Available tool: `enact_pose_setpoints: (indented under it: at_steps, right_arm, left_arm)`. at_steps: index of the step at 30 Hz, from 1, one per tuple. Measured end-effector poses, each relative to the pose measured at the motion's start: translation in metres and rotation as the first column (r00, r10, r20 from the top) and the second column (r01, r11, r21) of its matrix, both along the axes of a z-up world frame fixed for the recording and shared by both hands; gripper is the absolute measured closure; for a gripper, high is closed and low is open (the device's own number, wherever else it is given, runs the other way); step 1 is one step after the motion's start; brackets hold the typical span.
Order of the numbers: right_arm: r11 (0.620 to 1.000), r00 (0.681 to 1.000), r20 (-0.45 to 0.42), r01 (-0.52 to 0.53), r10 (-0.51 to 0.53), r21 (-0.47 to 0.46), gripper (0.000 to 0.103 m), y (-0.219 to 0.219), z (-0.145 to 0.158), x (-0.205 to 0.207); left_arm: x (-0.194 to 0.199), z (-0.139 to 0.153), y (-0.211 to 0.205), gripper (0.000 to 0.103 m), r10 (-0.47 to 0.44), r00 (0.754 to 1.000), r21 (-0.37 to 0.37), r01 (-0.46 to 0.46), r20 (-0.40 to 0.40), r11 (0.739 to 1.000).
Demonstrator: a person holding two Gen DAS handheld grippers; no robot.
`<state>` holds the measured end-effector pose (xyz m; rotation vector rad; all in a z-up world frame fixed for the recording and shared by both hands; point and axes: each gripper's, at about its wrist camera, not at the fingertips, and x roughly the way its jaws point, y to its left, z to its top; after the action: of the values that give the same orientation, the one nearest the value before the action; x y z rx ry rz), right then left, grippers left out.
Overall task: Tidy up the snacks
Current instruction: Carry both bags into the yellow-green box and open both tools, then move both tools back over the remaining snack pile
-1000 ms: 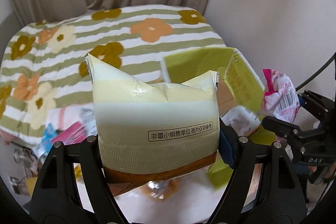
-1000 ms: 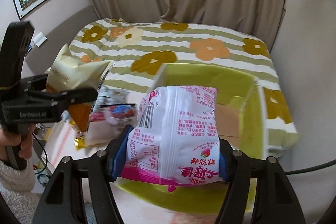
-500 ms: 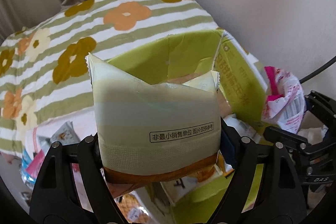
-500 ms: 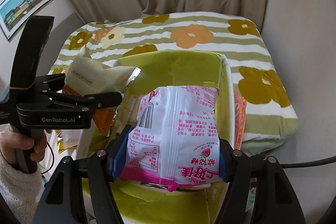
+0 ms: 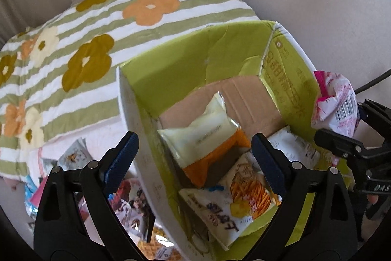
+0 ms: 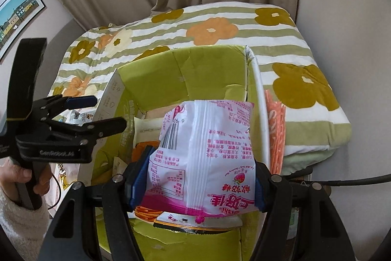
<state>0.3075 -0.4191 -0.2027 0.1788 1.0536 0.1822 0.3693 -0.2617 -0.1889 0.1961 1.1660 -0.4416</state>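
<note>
A green cardboard box stands open on the bed, also in the right wrist view. My left gripper is open above its left wall. Below it a cream and orange snack packet lies loose in the box, partly seen in the right wrist view. Other snack bags lie in the box. My right gripper is shut on a white and pink candy bag held over the box; the bag also shows in the left wrist view.
Several loose snack packets lie left of the box on the bed. A striped flower-print blanket covers the bed. An orange packet sits outside the box's right wall. Curtains and walls stand behind. A black cable runs at right.
My left gripper moved right over the box and opened, and the cream and orange packet dropped into the box. My right gripper kept hold of the pink bag above the box.
</note>
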Motion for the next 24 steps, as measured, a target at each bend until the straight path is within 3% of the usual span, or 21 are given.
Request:
enact_pose_setpoints:
  at_steps: [16, 17, 18, 20, 24]
  right_arm:
    - [1.000, 0.999, -0.039, -0.011, 0.011, -0.017, 0.036, 0.017, -0.018, 0.029]
    - [1.000, 0.999, -0.030, -0.012, 0.011, -0.021, 0.030, 0.018, -0.017, 0.029]
    - [1.000, 1.000, -0.022, -0.013, 0.013, -0.021, 0.016, 0.018, -0.016, 0.029]
    - [1.000, 1.000, 0.013, -0.011, 0.011, -0.008, 0.002, 0.017, -0.012, 0.026]
    - [1.000, 0.999, 0.035, -0.018, 0.019, -0.020, 0.001, 0.018, -0.006, 0.017]
  left_arm:
    - [-0.015, 0.002, 0.019, 0.010, 0.025, 1.000, -0.001, -0.025, -0.011, 1.000]
    - [-0.016, 0.003, 0.020, 0.010, 0.026, 1.000, -0.001, -0.026, -0.010, 1.000]
    - [-0.017, 0.003, 0.020, 0.010, 0.027, 1.000, -0.002, -0.027, -0.010, 1.000]
    - [-0.021, 0.004, 0.021, 0.010, 0.031, 0.999, -0.006, -0.031, -0.009, 1.000]
    - [-0.029, 0.008, 0.024, 0.010, 0.045, 0.999, -0.015, -0.045, -0.004, 0.999]
